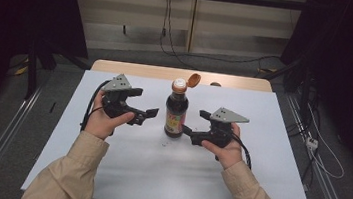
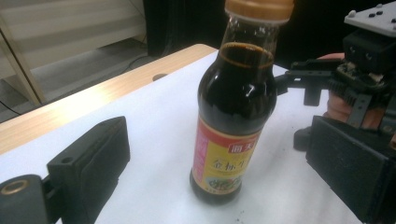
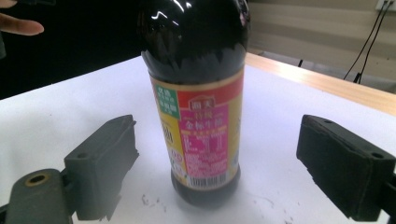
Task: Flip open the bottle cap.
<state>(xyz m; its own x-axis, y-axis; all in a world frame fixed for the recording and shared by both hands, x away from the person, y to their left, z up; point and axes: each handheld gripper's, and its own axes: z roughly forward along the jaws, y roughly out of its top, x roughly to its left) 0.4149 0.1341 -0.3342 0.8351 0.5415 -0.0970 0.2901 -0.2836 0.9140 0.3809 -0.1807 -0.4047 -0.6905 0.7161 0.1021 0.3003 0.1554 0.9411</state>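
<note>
We see the left gripper with its jaws spread wide and nothing between them, held level in the left hand and aimed across the table at the bottle, which stands just beyond its tips. The right gripper is likewise spread, its pads standing clear on either side of the bottle's base without touching it; the right hand holds it low and level from the opposite side. The bottle stands upright near the middle of the white table, dark liquid up to the neck, its orange flip cap hinged open. Its red and yellow label bears Chinese characters too blurred for us to read, with a barcode below.
</note>
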